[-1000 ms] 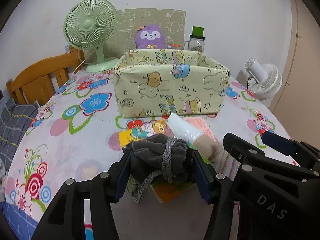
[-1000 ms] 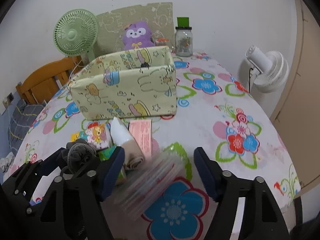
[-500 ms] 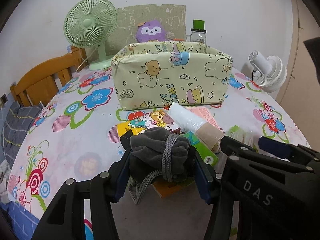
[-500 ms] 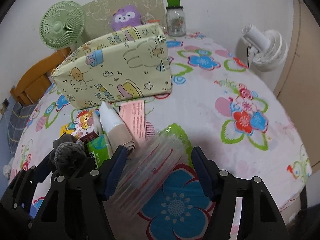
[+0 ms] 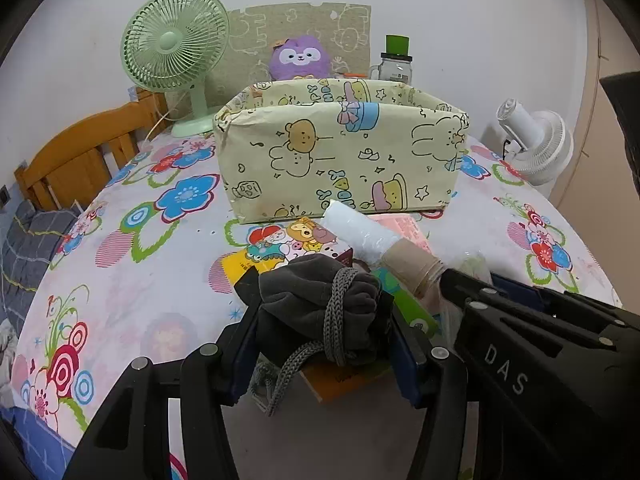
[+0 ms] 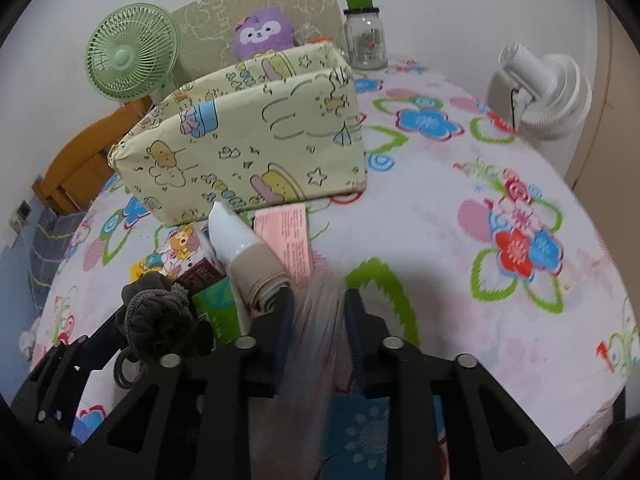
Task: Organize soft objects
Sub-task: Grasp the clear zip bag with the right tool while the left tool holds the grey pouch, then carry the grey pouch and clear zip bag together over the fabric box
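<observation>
I have two soft things in hand at the near edge of the surface [image 6: 440,216]. The grey fabric bundle [image 5: 320,308], tied round with a knitted cord, sits clamped between the fingers of my left gripper [image 5: 320,320]. The clear plastic packet [image 6: 320,320], striped with pink and blurred here, is pinched between the fingers of my right gripper [image 6: 318,312]; those fingers have just been closing onto it and now press its sides.

I judge this to be the end of the picking-up step, with both items gripped but neither yet moved to the patterned box [image 5: 340,160], which stands open-topped further off at the middle of the surface. The next move calls for lifting each hand high enough to clear the box's near wall, carrying forward over the rim, then letting go inside. The rolled white and beige bundle [image 5: 380,244] and the small cartons lie between my grippers and the box, so I need height before I travel.

Both grippers point forward and steeply downward, side by side, the right one's black frame filling the lower right of the left view.
</observation>
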### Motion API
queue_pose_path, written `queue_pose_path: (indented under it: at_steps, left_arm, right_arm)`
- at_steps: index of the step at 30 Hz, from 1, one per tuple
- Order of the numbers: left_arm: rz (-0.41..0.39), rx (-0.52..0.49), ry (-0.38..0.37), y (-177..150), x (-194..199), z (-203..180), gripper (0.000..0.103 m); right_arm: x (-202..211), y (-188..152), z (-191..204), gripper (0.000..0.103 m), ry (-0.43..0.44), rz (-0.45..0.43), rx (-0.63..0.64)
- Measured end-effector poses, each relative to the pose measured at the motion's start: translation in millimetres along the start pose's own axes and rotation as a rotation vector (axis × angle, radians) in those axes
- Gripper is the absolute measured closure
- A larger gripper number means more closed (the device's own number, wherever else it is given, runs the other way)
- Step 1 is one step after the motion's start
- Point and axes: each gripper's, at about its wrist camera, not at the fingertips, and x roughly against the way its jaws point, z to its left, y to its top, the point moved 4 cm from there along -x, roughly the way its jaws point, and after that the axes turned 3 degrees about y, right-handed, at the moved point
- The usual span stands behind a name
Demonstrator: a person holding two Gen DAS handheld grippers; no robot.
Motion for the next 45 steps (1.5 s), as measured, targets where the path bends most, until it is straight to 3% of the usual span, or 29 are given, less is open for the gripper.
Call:
queue_pose_path:
  at_steps: [22, 45]
  left_arm:
    - [-0.025, 0.030, -0.069, 24.4, 15.3, -2.3, 0.046]
    - [-0.093, 0.040, -0.067, 58.7, 47.2, 5.7, 0.046]
  right_arm:
    - [26.9, 25.0, 7.6, 0.082, -0.029, -0.072, 0.032]
    - [64.1, 56.8, 25.5, 0.082, -0.032, -0.153, 0.062]
